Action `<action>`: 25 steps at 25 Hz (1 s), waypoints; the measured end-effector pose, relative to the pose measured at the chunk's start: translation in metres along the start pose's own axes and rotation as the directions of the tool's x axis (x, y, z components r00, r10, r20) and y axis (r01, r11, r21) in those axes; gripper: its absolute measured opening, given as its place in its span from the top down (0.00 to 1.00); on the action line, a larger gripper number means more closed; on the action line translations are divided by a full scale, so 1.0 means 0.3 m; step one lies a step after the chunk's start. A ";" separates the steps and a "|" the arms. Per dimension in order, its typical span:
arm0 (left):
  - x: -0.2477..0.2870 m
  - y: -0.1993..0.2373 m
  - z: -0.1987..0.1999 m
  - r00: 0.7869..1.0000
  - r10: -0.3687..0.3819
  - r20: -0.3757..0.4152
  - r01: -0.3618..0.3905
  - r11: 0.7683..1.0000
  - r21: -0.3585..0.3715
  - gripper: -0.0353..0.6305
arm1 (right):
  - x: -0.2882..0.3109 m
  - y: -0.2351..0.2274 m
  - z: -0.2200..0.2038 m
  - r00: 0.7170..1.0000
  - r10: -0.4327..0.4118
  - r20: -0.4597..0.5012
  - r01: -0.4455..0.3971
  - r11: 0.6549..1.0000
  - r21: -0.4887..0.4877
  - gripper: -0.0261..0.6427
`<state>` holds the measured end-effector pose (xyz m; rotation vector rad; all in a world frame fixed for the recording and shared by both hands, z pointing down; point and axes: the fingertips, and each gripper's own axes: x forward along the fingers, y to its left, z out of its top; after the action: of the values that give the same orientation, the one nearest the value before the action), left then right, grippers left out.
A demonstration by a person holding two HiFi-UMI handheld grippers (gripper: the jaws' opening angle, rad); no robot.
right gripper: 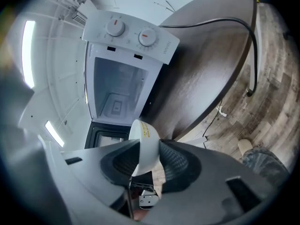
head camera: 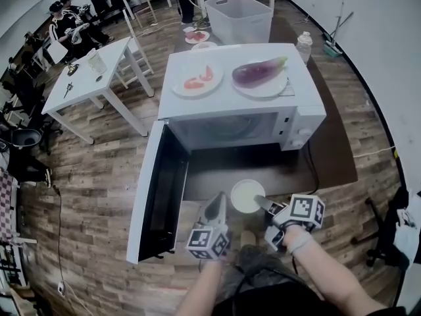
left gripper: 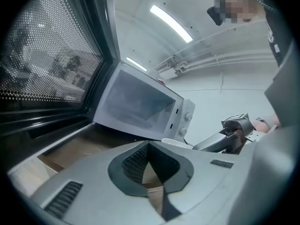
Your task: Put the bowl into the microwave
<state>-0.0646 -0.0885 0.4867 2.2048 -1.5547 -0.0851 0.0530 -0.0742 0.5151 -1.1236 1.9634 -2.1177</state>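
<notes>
**Right tongs**: pinching the near rim of the bowl, one pad inside the wall and one outside.

**Bowl**: white, with a small yellow mark near the lip. It is held at the tips of the right tongs and just to the right of the left tongs' tips. It is outside the microwave, in front of the open cavity. Whether it touches the surface cannot be told.

**Left tongs**: tips pressed together, nothing between them. They sit beside the right tongs, apart from the bowl.

**Microwave**: white, straight ahead of both tongs, cavity empty.

**Door**: swung fully open, standing just left of the left tongs.

**Surface**: dark brown, carries the microwave and extends to the right of the right tongs.

**Cable**: black, lying across the surface to the right of the microwave.

**Eggplant**: on a white plate on the microwave top, beyond the tongs.

**Second plate**: on the microwave top, left of the eggplant, carrying red pieces.
</notes>
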 end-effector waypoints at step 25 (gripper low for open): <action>0.127 0.050 0.064 0.998 0.012 0.059 -0.012 1.000 0.002 0.95 | 0.104 0.027 0.142 0.999 0.031 -0.012 -0.031 0.999 -0.023 0.77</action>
<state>-0.0696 -0.1334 0.4826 2.2133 -1.6000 -0.1457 0.0488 -0.1271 0.5196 -1.0792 2.0027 -2.0964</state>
